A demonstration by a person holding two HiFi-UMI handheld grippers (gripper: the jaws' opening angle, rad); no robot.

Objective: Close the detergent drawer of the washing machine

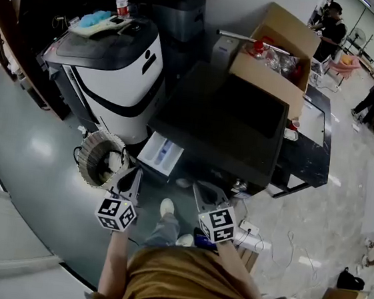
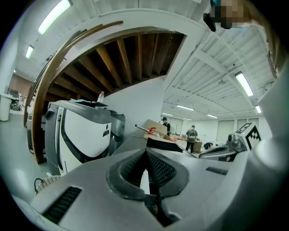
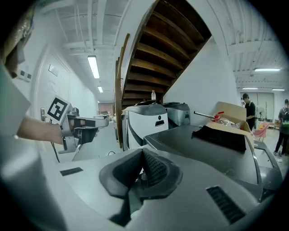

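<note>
Nearest the person, the left gripper (image 1: 130, 176) and right gripper (image 1: 209, 193) are held side by side and apart, each with its jaws pressed together on nothing. Just beyond the left gripper, the white detergent drawer (image 1: 161, 155) stands pulled out from the front of the dark-topped washing machine (image 1: 210, 125); neither gripper touches it. Farther back, an open cardboard box (image 1: 275, 82) sits on the machine's top, and a bottle (image 1: 123, 1) stands on a white appliance (image 1: 118, 77) to the left.

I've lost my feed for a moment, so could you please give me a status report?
Left gripper, right gripper: jaws shut, empty. Detergent drawer pulled out, untouched. Round basket beside it, not blocking.
</note>
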